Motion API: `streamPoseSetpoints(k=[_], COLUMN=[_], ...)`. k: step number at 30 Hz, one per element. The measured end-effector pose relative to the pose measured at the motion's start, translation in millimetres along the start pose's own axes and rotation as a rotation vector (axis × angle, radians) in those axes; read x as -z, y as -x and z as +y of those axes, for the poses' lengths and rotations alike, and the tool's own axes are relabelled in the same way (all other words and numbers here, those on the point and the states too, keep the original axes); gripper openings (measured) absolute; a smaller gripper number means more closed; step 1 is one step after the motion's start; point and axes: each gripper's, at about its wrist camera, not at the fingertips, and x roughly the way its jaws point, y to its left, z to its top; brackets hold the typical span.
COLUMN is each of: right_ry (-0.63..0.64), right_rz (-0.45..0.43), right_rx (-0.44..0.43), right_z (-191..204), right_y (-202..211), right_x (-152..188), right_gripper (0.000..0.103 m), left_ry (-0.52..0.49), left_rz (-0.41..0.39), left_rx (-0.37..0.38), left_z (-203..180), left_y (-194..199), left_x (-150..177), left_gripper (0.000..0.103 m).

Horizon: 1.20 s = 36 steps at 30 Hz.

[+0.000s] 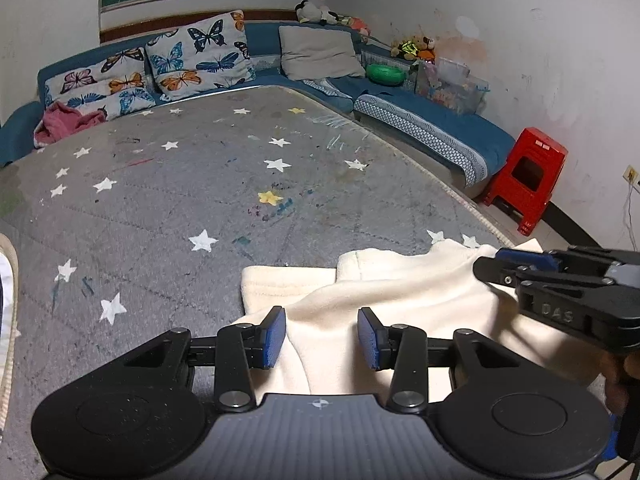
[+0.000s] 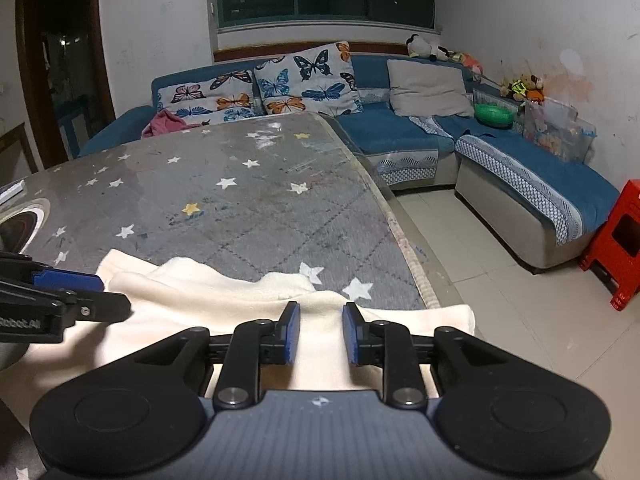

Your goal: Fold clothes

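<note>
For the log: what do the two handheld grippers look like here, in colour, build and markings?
Both match: the left gripper and right gripper have black linkage arms with silver pivot screws, blue ribbed pads on the fingers, and a dark grey ribbed body flanked by two round black discs, with a small crosshair mark. Embossed lettering runs along the side of each; no cables show.

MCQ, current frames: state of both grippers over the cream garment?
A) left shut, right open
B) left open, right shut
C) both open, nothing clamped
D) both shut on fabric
C: the left gripper and the right gripper each show a clear gap between their blue pads, with the cream garment lying in view through the gap on the star-patterned table, not pinched.
</note>
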Motion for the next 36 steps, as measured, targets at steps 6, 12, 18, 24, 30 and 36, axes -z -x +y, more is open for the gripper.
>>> streamPoseSetpoints(k=[6, 12, 18, 24, 30, 36], right_ry=[0.057, 0.101, 0.124, 0.11, 0.053, 0.016], right_rz=[-0.02, -0.008, 0.009, -0.017, -0.02, -0.019], right_rx=[-0.046, -0.089, -0.087, -0.077, -0.053, -0.046], right_z=[14.2, 30.5, 38.2, 32.8, 17.6, 11.0], right_y=[24.9, 45.2, 60.6, 78.9, 82.5, 84.6], right_x=[6.0, 24.1, 48.6, 58.3, 60.5, 65.4], right_gripper=[0.04, 0.042, 0.043, 0.047, 0.048, 0.051], left_ry=[-0.013, -0.027, -0.034, -0.037, -0.043, -0.037], left_rz=[-0.004, -0.012, -0.018, -0.02, -0.034, -0.049], left_rx=[-0.012, -0.024, -0.032, -0.04, -0.054, -0.054], left_z=[-2.1, -4.5, -5.9, -6.3, -7.2, -2.7], left_y=[1.3, 1.5, 0.6, 0.3, 6.2, 25.1], left_x=[1.1, 2.4, 4.4, 4.8, 5.5, 13.3], left_gripper=[0.043, 0.043, 0.043, 0.043, 0.045, 0.048])
